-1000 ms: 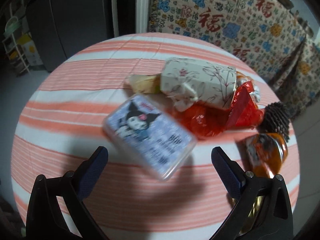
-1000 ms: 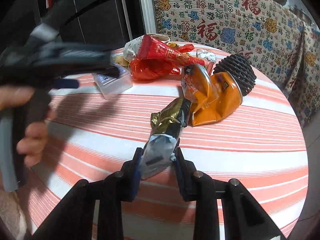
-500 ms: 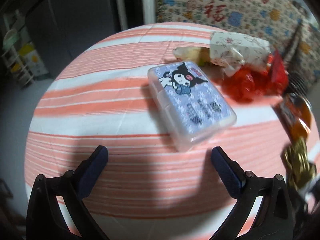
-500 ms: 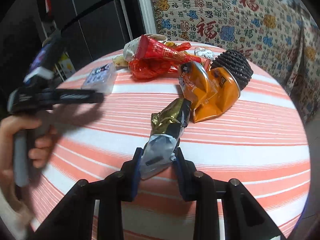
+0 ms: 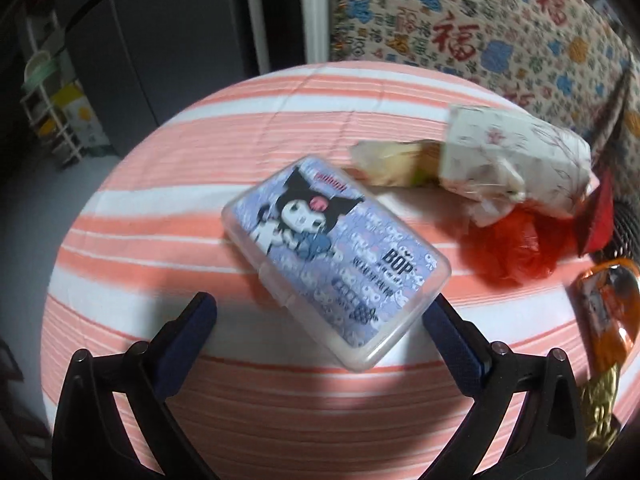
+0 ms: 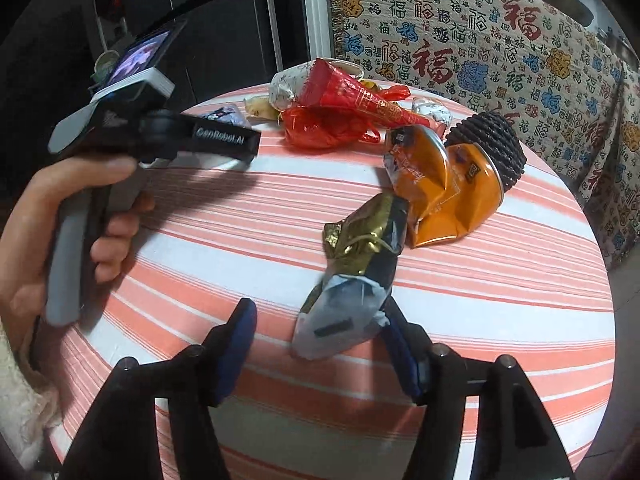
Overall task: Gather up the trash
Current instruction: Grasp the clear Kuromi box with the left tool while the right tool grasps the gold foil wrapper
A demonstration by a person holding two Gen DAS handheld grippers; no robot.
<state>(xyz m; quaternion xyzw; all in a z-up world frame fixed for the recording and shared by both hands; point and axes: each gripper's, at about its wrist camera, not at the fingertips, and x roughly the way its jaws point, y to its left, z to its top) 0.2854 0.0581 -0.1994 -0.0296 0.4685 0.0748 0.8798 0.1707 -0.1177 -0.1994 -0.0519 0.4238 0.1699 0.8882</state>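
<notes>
My left gripper (image 5: 320,312) is open just in front of a clear plastic box with a cartoon label (image 5: 336,256), which lies flat on the striped table (image 5: 160,216). My right gripper (image 6: 320,324) is open, and a gold and grey wrapper (image 6: 352,280) lies on the table between its fingers. Beyond it lie a crushed orange bag (image 6: 440,196), a red foil wrapper (image 6: 348,96) and a red plastic bag (image 6: 324,132). A floral paper packet (image 5: 516,164) lies behind the box. The left gripper's body (image 6: 160,136) shows in the right wrist view.
A dark ridged pinecone-like object (image 6: 492,152) stands by the orange bag. A patterned cloth-covered sofa (image 6: 500,40) is behind the round table. A dark cabinet (image 5: 160,40) and a white rack (image 5: 52,120) stand at the left.
My right gripper has opened and let go of the gold and grey wrapper, which now lies on the table. My left gripper has moved closer to the cartoon box.
</notes>
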